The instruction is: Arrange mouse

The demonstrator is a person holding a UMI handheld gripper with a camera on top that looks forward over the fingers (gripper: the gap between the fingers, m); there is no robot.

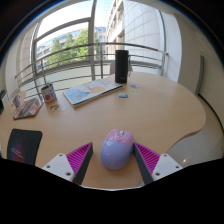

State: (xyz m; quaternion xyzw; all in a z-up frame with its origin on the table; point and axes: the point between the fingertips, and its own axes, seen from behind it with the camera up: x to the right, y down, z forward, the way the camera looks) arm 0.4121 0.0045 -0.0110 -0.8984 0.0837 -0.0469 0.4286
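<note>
A lilac computer mouse lies on the round wooden table near its front edge. My gripper is down at the table with one finger on each side of the mouse. The mouse stands between the fingers, with a narrow gap on the left and hardly any on the right. The pink pads face the mouse's sides. The mouse rests on the table, not lifted.
A black cylinder stands at the table's far side. An open magazine lies left of it, with a small blue item nearby. A can and a booklet are at the far left. A dark chair stands front left.
</note>
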